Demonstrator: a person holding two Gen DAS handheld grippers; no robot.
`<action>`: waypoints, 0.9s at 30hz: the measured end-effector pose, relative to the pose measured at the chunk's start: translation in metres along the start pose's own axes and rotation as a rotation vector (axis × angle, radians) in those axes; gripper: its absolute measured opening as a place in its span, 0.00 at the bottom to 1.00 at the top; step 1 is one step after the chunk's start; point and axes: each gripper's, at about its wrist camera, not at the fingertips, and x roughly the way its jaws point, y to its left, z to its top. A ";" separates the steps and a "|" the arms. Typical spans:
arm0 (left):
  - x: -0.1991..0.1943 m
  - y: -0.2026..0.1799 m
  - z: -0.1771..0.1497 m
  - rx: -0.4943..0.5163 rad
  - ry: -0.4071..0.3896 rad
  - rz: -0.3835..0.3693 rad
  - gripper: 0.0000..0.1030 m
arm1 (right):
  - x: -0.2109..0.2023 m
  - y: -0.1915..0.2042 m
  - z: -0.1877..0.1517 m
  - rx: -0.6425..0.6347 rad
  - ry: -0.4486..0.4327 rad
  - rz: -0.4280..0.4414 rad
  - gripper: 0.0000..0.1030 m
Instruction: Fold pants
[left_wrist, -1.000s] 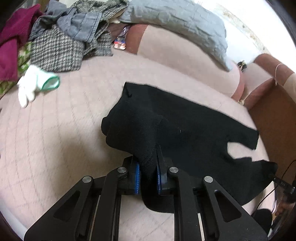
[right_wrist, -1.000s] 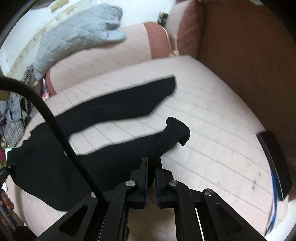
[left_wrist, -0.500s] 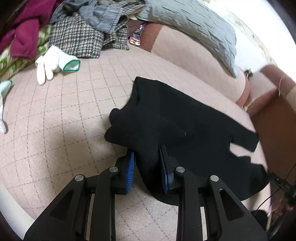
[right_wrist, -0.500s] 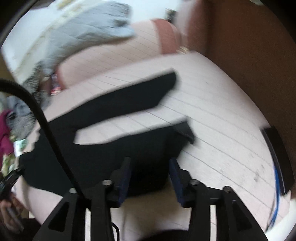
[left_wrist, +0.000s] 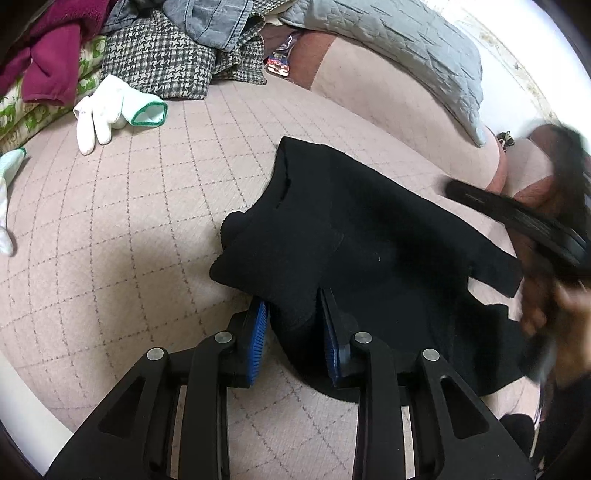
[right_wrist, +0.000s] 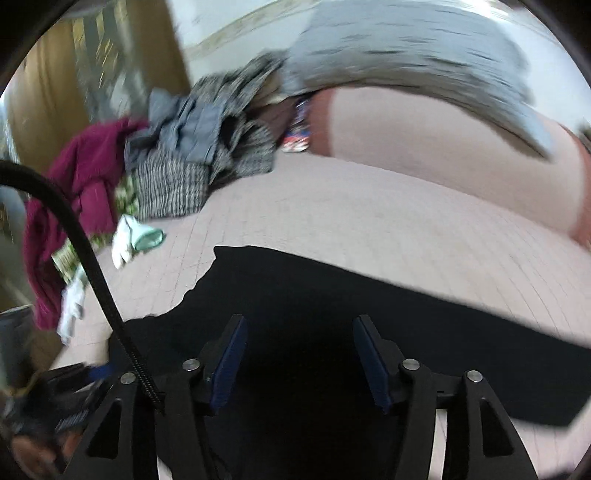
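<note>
Black pants (left_wrist: 369, 236) lie spread on the pink quilted sofa seat (left_wrist: 147, 221). Left gripper (left_wrist: 293, 325) has its jaws parted around a fabric fold; right gripper (right_wrist: 297, 354) hovers wide open above the cloth.

No readable text anywhere. The colourful packet (left_wrist: 277, 63) far back by the clothes pile carries print, but it's too small and blurred to make out. No labels, brands or numbers show on anything else.
</note>
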 end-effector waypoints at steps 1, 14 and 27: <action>-0.002 -0.001 -0.001 0.006 -0.001 -0.003 0.25 | 0.010 0.004 0.005 -0.029 0.013 0.000 0.58; 0.013 0.007 -0.001 -0.022 0.068 -0.018 0.25 | 0.139 0.030 0.045 -0.275 0.171 0.031 0.49; 0.013 0.010 -0.003 -0.021 0.059 -0.001 0.25 | 0.141 0.006 0.075 -0.081 -0.013 -0.171 0.00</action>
